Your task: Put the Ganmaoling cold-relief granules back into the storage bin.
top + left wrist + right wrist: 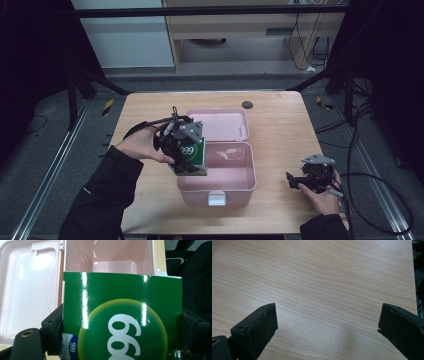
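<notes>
Nearest to the high camera, at the left, the person's left sleeve [107,195] leads up to the left hand-held gripper [186,155], which grips a green carton [194,156] by its two sides. In the left gripper view the black jaws press on both edges of the carton [122,315], so the grip looks firm. The carton hangs over the left rim of the open pink box [235,186], partly above the cavity, and the lid [222,125] lies flat behind it.

To do this step well, the person probably needs to carry the carton a little more toward the middle of the box, so that its lower edge clears the rim, then lower it straight until it rests on the bottom, and only then release the jaws. A tilted carton could catch on the wall.

At the right, the right hand-held gripper [300,181] rests on the worktop [280,120], well apart from the box; its jaws stand wide with nothing between them, over bare wood [324,290].
</notes>
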{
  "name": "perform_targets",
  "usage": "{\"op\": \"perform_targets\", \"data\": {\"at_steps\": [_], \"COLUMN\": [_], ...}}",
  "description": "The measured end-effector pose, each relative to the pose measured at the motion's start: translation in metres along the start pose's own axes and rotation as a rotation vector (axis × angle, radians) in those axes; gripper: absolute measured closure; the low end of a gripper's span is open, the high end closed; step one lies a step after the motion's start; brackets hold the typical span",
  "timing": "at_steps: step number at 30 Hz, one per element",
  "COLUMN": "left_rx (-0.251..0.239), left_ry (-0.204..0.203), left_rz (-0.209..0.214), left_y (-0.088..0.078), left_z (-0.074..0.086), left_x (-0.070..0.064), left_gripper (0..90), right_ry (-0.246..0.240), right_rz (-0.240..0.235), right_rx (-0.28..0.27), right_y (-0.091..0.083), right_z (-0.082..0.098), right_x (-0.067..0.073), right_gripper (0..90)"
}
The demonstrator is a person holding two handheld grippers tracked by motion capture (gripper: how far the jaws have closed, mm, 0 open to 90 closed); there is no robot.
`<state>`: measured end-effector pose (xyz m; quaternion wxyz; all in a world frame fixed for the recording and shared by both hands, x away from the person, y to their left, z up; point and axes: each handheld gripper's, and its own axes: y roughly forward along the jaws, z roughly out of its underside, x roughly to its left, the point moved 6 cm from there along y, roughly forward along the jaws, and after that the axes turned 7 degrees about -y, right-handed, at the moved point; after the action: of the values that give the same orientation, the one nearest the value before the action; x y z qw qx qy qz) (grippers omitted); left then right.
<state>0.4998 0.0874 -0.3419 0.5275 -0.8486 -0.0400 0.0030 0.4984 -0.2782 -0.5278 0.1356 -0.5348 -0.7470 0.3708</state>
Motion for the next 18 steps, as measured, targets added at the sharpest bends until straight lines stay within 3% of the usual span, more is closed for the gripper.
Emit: {"op": "perform_targets", "data": {"at_steps": [13,18], "left_rx": [0.021,0.054], "left_ry": [-0.009,-0.014], "left_rz": [0.015,0.016], "left_y": [0.02,0.03], "left_z": [-0.007,-0.007], "left_x": [0.006,0.008], "left_gripper": [14.9,14.9], "right_ry": [0.0,0.0], "right_rz": [-0.003,-0.006], "right_rx": [-0.001,0.0], "right_y": [0.0,0.001], "right_z": [0.0,0.0], "right_x": [0.0,0.001], "right_gripper": [2.6,2.6]}}
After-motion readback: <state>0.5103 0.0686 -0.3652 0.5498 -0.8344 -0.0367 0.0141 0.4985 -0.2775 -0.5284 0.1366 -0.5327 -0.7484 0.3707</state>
